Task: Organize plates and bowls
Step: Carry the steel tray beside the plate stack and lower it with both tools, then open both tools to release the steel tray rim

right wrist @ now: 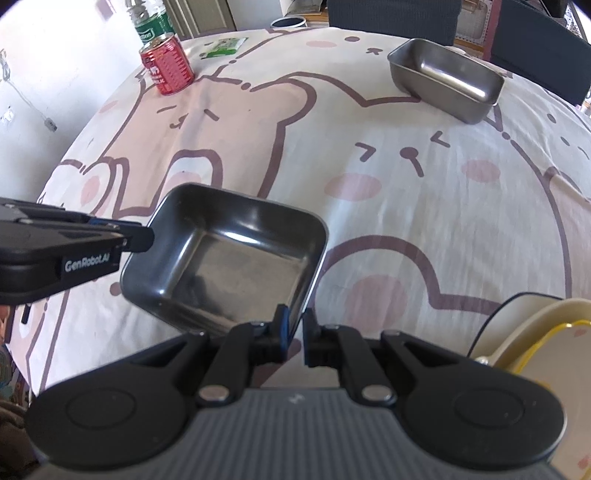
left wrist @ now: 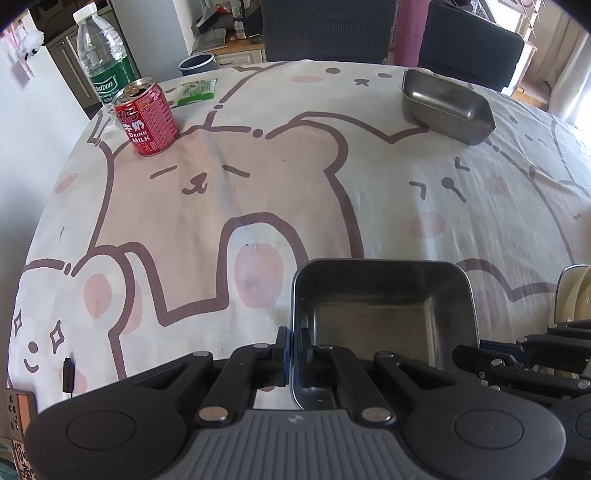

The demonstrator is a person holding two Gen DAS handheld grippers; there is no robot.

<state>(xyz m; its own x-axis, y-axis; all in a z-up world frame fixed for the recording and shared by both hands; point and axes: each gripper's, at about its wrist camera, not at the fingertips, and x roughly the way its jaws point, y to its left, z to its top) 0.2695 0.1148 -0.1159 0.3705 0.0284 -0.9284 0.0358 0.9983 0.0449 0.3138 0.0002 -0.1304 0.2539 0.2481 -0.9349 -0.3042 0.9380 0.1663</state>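
Observation:
A square steel dish (left wrist: 384, 314) is held just above the bear-print tablecloth by both grippers. My left gripper (left wrist: 294, 350) is shut on its left rim. My right gripper (right wrist: 295, 325) is shut on its right rim; the dish (right wrist: 229, 258) fills the middle of the right wrist view, with the left gripper (right wrist: 144, 236) clamped on its far side. A second rectangular steel dish (left wrist: 447, 105) stands at the far right of the table and also shows in the right wrist view (right wrist: 447, 77). A cream bowl with a yellow rim (right wrist: 535, 343) sits near right.
A red milk can (left wrist: 146, 118), a water bottle (left wrist: 103, 55) and a green packet (left wrist: 195, 90) stand at the far left. Dark chairs (left wrist: 328, 29) line the far edge. The table edge drops off at left by a white wall.

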